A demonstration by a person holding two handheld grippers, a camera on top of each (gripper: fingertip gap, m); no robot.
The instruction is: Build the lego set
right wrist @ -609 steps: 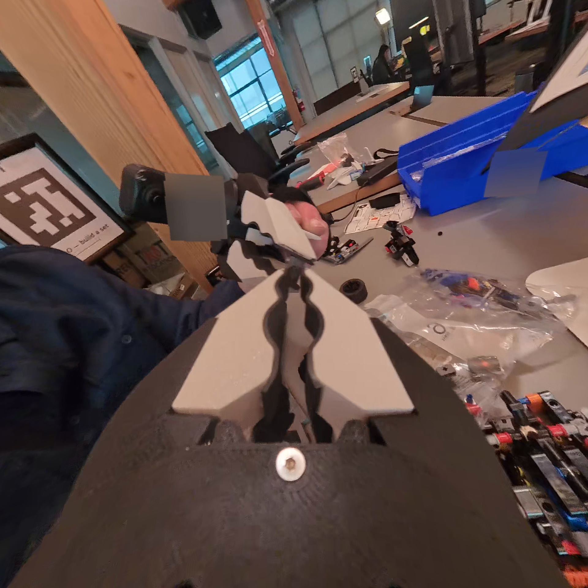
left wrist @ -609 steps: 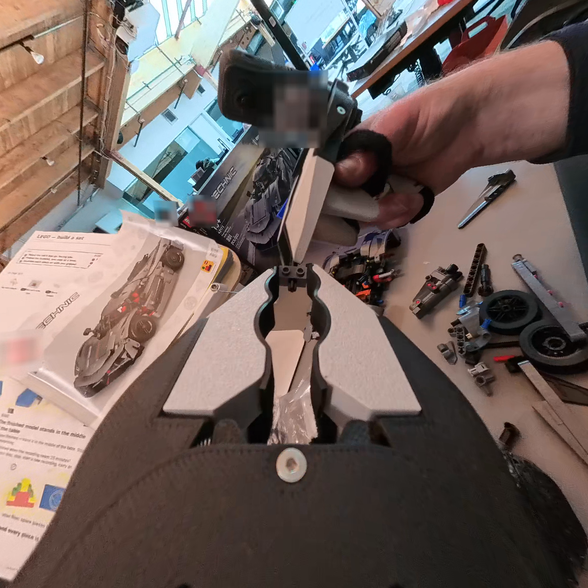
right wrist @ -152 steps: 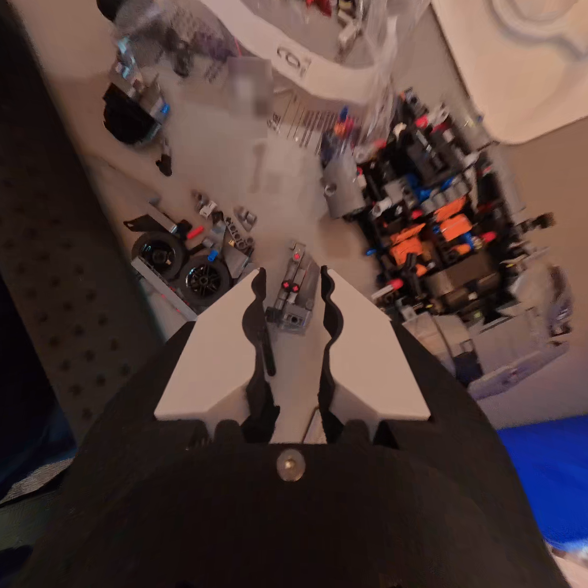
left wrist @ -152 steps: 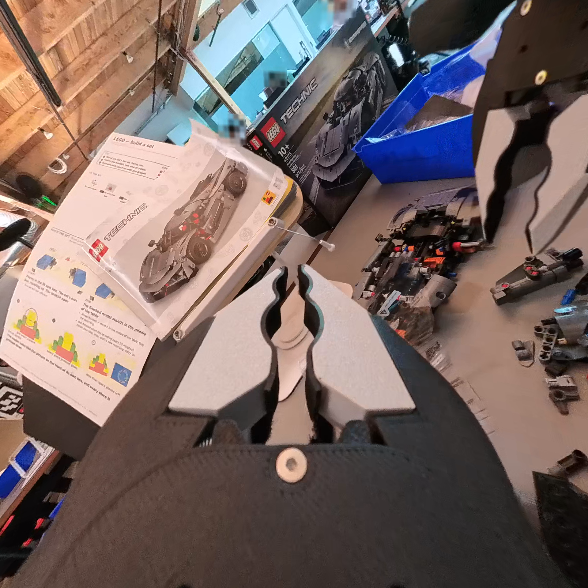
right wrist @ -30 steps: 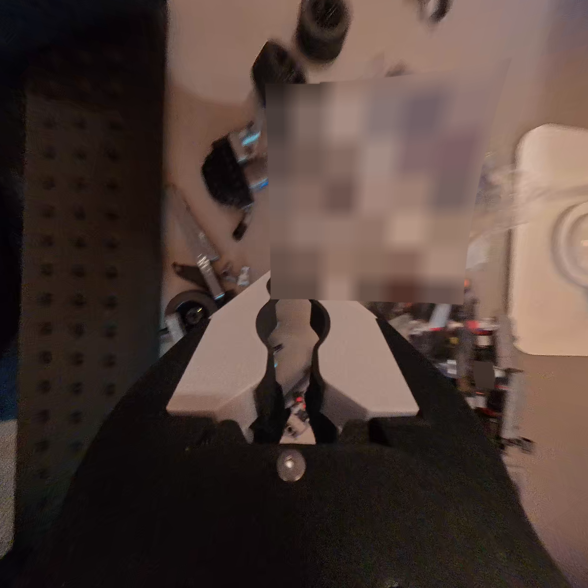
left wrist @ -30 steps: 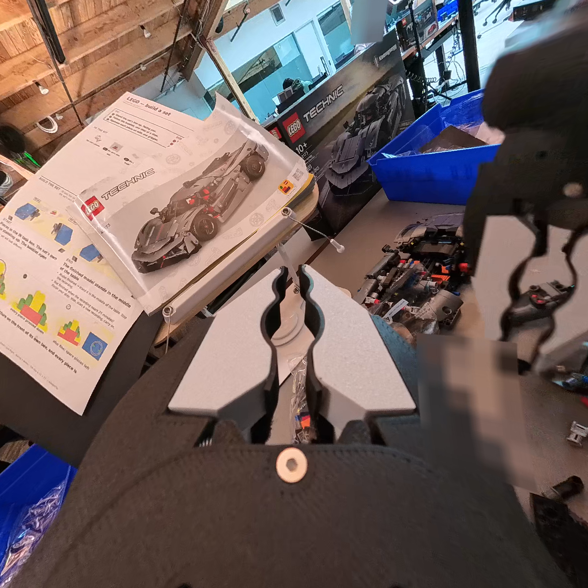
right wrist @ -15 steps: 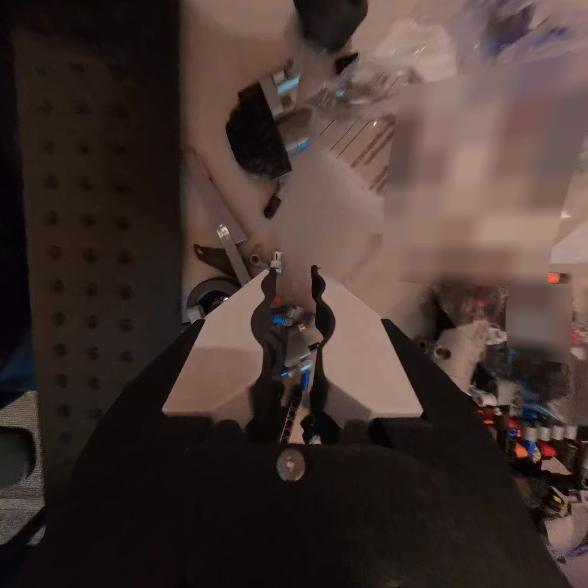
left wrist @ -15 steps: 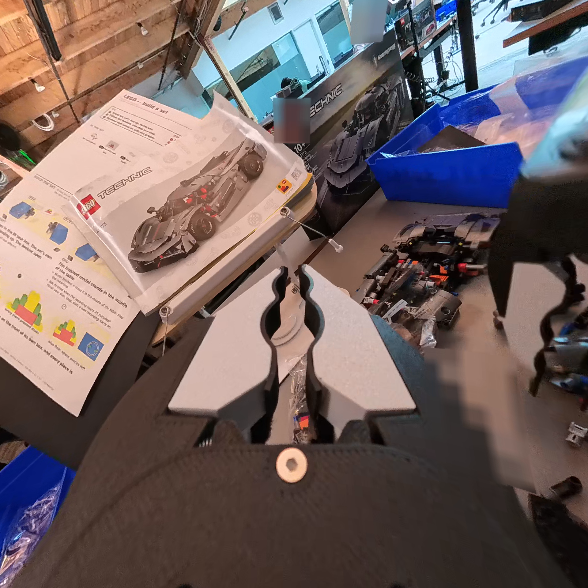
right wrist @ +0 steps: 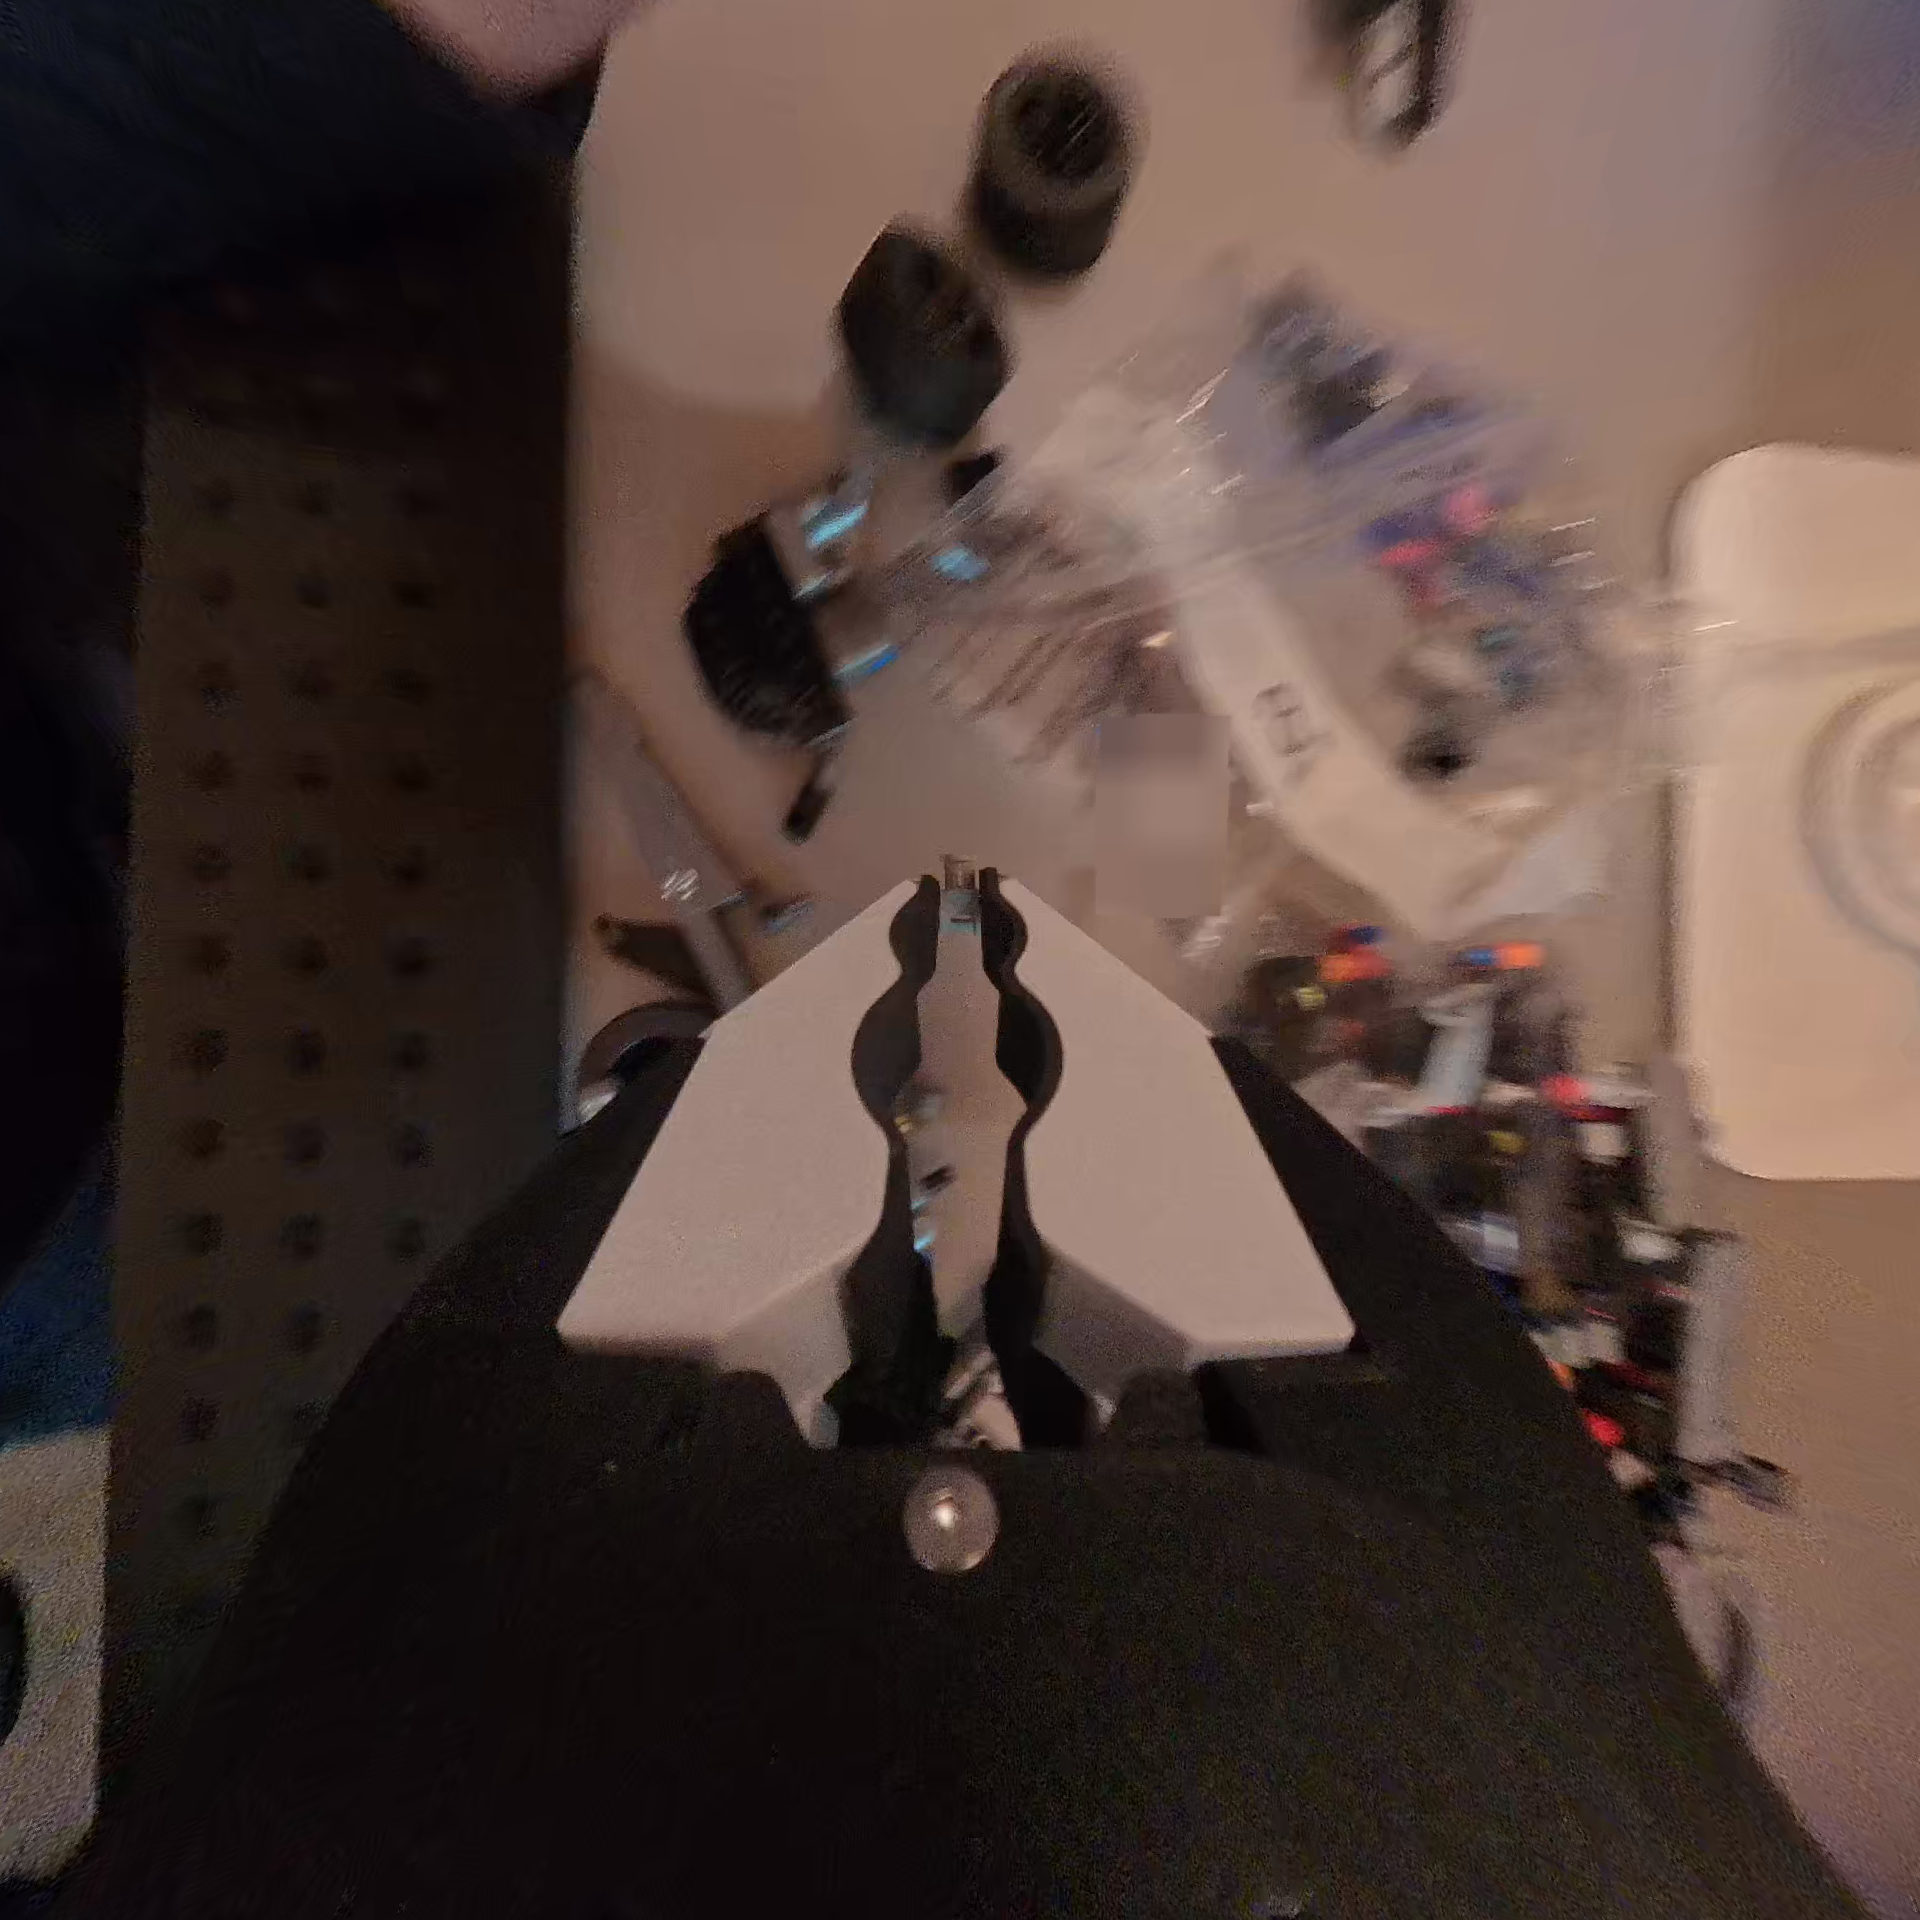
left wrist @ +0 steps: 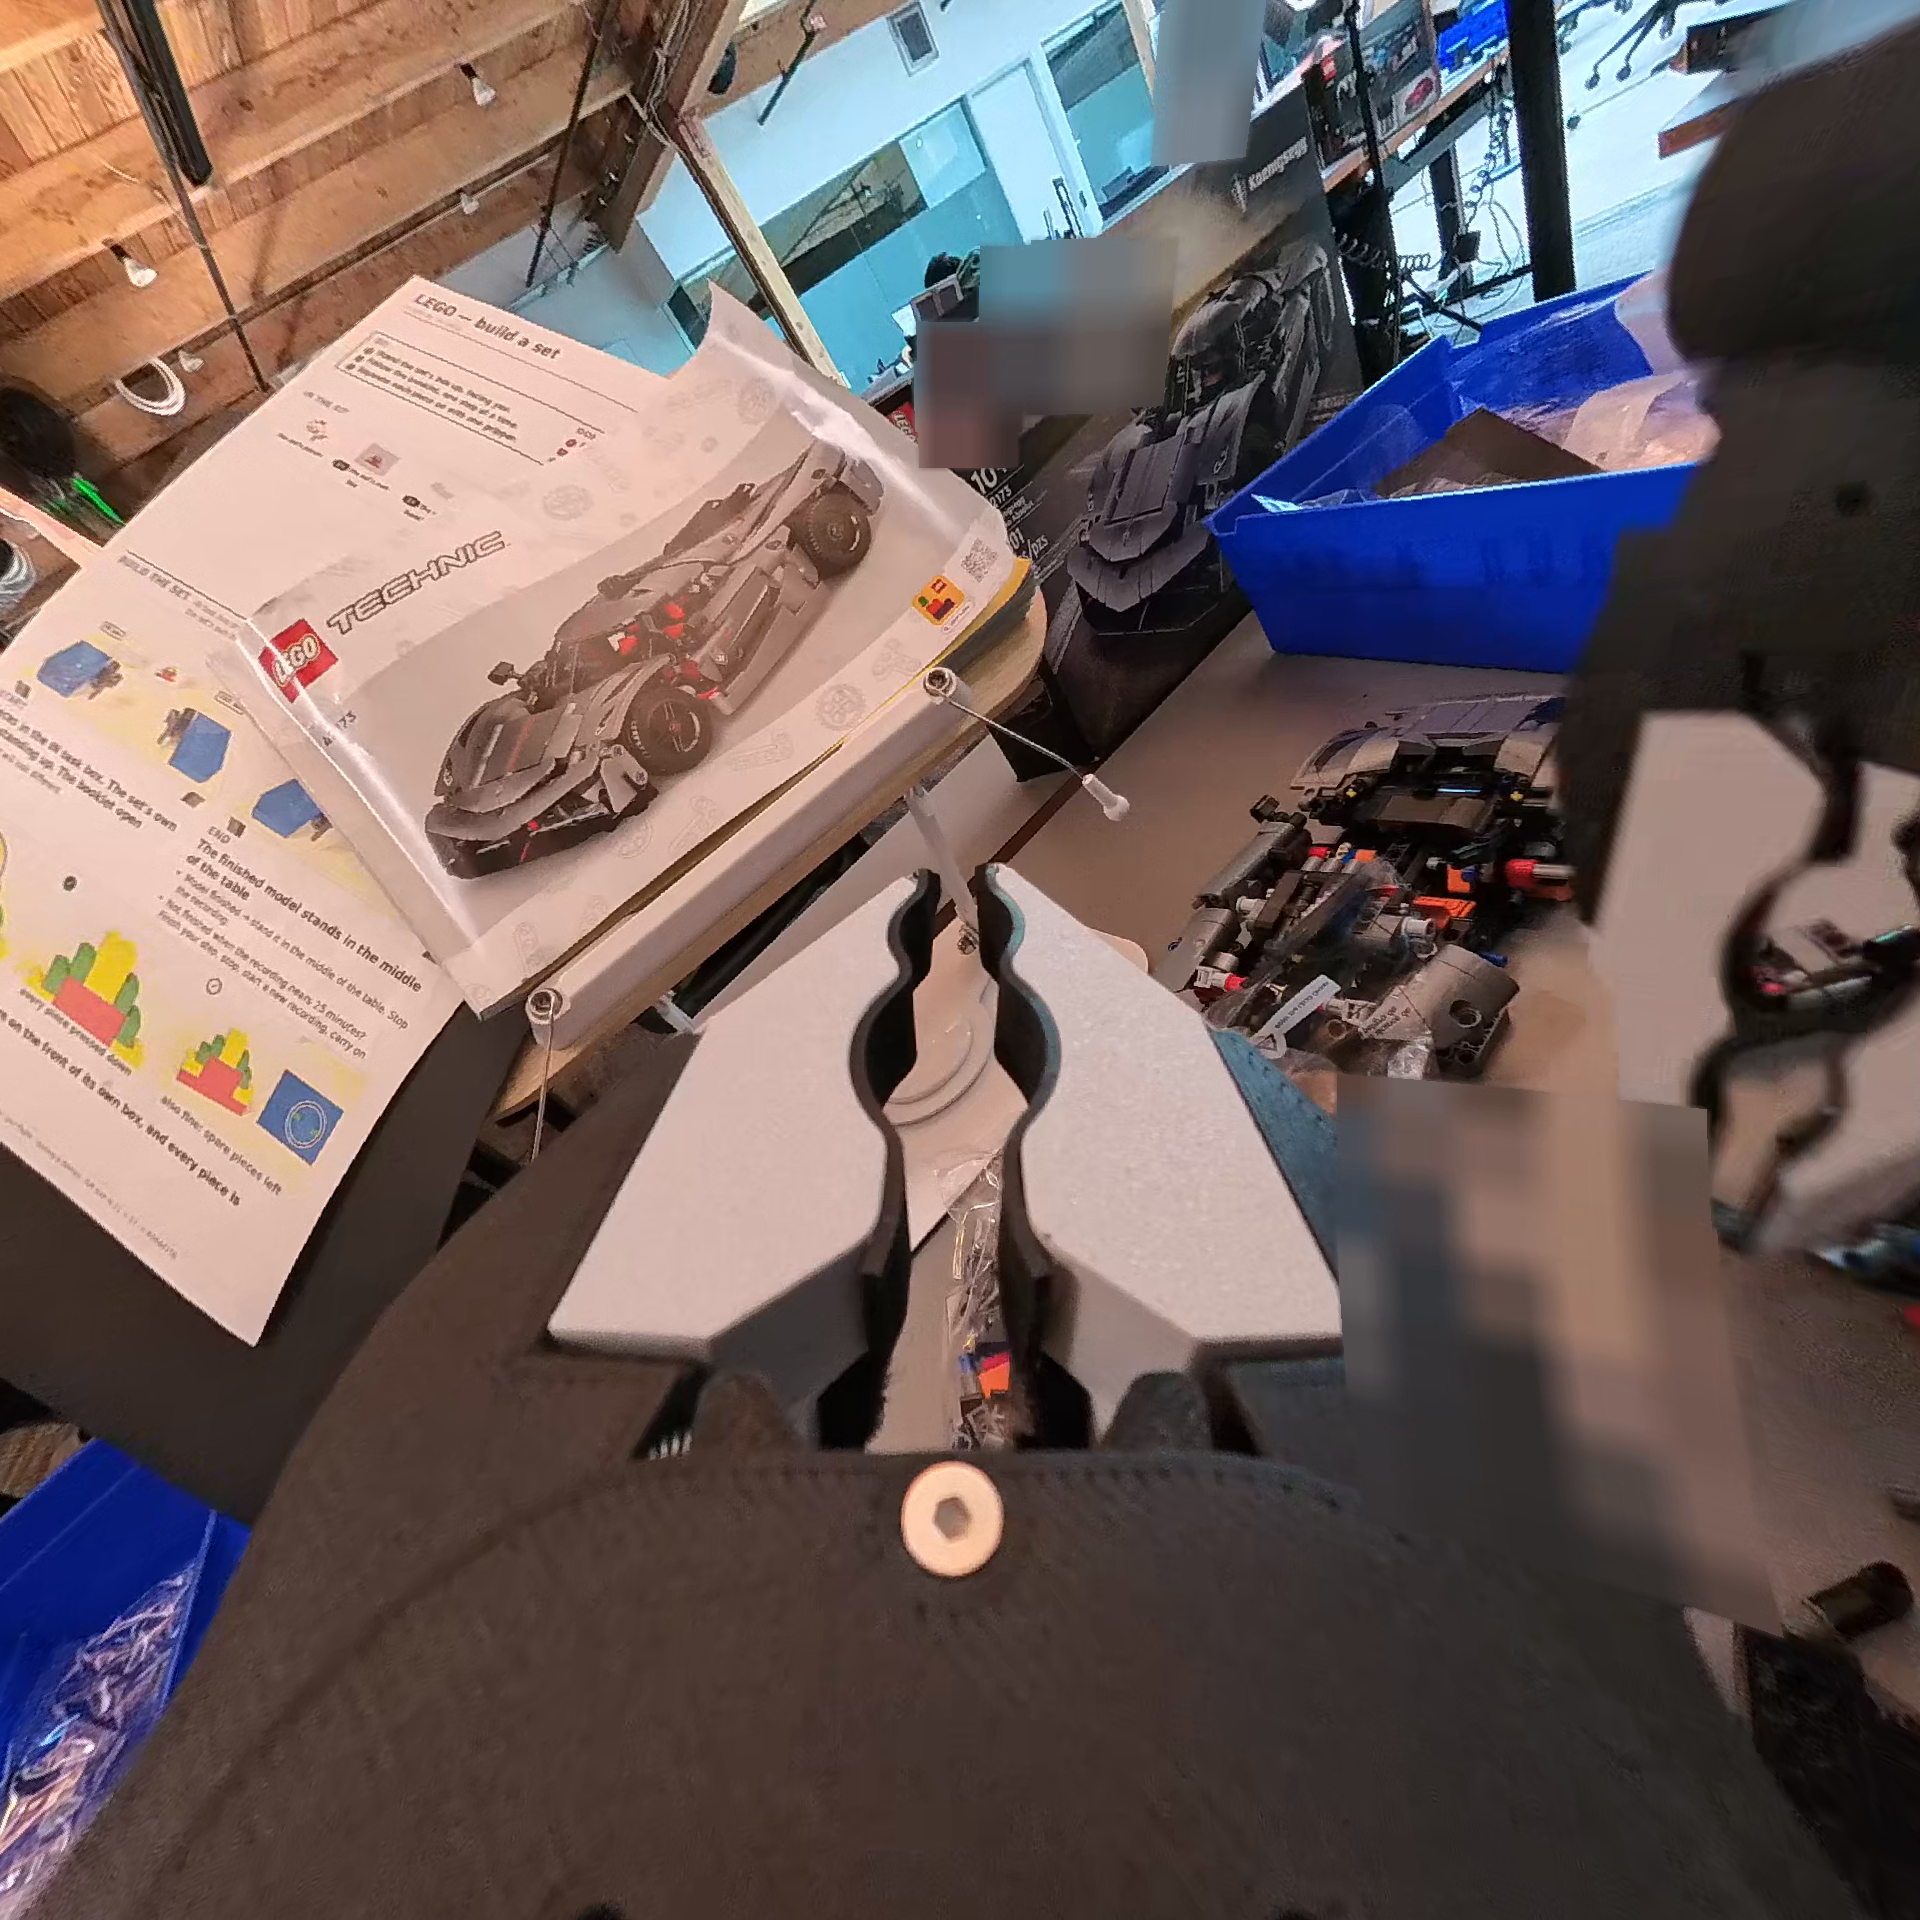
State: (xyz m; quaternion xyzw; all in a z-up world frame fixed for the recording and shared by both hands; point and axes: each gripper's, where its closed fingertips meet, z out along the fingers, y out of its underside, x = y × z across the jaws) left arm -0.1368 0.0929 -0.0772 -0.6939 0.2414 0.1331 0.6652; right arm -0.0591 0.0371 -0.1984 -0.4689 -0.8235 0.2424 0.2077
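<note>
My left gripper point(left wrist: 952, 883) hangs above the table near the booklet stand, jaws almost together with nothing between them. The partly built dark car chassis point(left wrist: 1382, 862) lies on the table to its right. My right gripper point(right wrist: 954, 888) points down at the table and is shut on a small light grey piece point(right wrist: 957, 875) at its tips. The right wrist view is blurred by motion. My right gripper also shows at the right of the left wrist view point(left wrist: 1751, 1216), over loose parts. The chassis is a blur in the right wrist view point(right wrist: 1455, 1091).
The instruction booklet point(left wrist: 623, 644) leans on a white stand. The set's box point(left wrist: 1195, 468) and a blue bin point(left wrist: 1434, 561) stand behind the chassis. Black tyres point(right wrist: 1049, 177), a clear parts bag point(right wrist: 1299, 540) and a black perforated mat point(right wrist: 312, 831) are below my right gripper. My hands' fingertips stand some 15 cm from each other.
My right gripper's jaws have narrowed onto the small grey piece, and it has shifted over the loose parts. My left gripper has barely moved.
</note>
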